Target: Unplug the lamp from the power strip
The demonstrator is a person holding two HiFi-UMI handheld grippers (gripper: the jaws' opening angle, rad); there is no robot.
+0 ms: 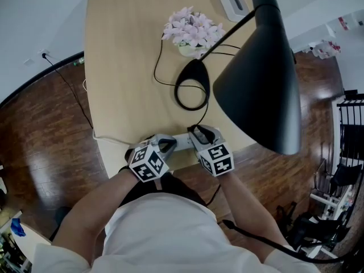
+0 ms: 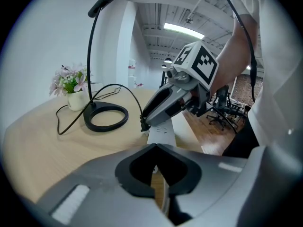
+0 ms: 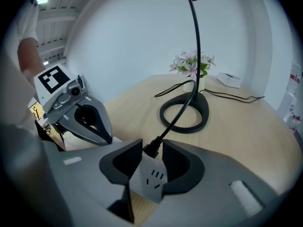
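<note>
Item: lamp (image 1: 261,84), black, ring base (image 1: 192,84) on table (image 1: 114,67) beside flowers (image 1: 192,28); its plug (image 3: 152,149) is seated in the white strip (image 1: 182,141) lying at the table's near edge. Right gripper (image 1: 197,131): jaws closed narrowly on the plug, one at each side, with the cord (image 3: 177,117) running up out of them towards the base. Left gripper (image 2: 155,148): jaws together, tips down over the strip's other end, nothing between them.
</note>
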